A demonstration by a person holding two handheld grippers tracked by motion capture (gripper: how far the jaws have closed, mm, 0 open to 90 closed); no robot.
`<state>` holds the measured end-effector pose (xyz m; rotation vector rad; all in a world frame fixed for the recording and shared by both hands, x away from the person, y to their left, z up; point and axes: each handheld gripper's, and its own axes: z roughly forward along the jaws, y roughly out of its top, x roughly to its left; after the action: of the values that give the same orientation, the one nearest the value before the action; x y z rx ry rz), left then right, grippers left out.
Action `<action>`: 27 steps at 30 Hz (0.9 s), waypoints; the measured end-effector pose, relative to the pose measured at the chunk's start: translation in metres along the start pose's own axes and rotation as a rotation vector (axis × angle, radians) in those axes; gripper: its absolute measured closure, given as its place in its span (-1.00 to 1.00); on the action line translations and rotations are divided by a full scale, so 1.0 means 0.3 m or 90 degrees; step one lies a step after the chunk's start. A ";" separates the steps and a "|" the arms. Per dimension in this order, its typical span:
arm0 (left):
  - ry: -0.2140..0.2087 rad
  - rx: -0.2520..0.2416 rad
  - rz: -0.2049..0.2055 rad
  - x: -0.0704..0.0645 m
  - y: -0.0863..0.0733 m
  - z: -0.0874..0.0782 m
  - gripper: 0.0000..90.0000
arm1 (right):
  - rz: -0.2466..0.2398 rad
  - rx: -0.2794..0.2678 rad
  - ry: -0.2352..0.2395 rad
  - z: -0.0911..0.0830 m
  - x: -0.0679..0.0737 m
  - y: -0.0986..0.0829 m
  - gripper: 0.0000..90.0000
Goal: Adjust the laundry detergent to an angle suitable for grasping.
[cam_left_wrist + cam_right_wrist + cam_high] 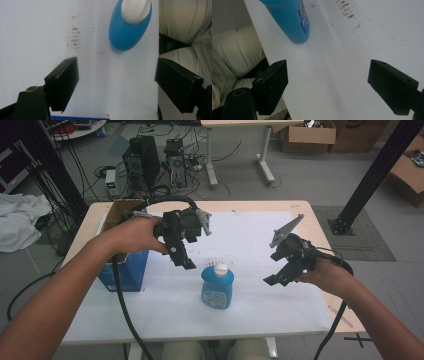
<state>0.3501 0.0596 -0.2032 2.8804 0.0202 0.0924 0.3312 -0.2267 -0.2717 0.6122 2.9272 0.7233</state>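
Two hand-held grippers, left (184,261) and right (274,279), jaws wide apart, empty, flanking upright blue bottle (217,287).

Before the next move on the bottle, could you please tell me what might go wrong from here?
1. The bottle stands upright, narrow and free on the sheet, near the table's front edge; a push from one side could tip it toward the person's lap.
2. Both grippers hover open on either side, the left gripper and right gripper; if they close in together, they may collide.
3. The box stands beside the left hand and could be knocked.
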 end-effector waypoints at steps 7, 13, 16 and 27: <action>-0.004 0.004 -0.005 -0.001 -0.001 0.001 -0.55 | 0.001 -0.038 0.018 0.022 0.054 -0.002 -0.64; 0.002 0.003 -0.003 0.002 -0.005 0.000 -0.55 | -0.003 -0.073 0.026 0.037 0.085 -0.005 -0.64; 0.001 0.001 -0.011 0.001 -0.008 0.000 -0.55 | -0.001 -0.082 0.028 0.044 0.095 -0.004 -0.64; -0.001 0.005 -0.011 0.002 -0.007 0.004 -0.55 | -0.004 -0.116 0.041 0.099 0.138 0.010 -0.65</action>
<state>0.3509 0.0613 -0.2048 2.8877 0.0454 0.0881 0.2989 -0.1950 -0.2954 0.5714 2.8735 1.0132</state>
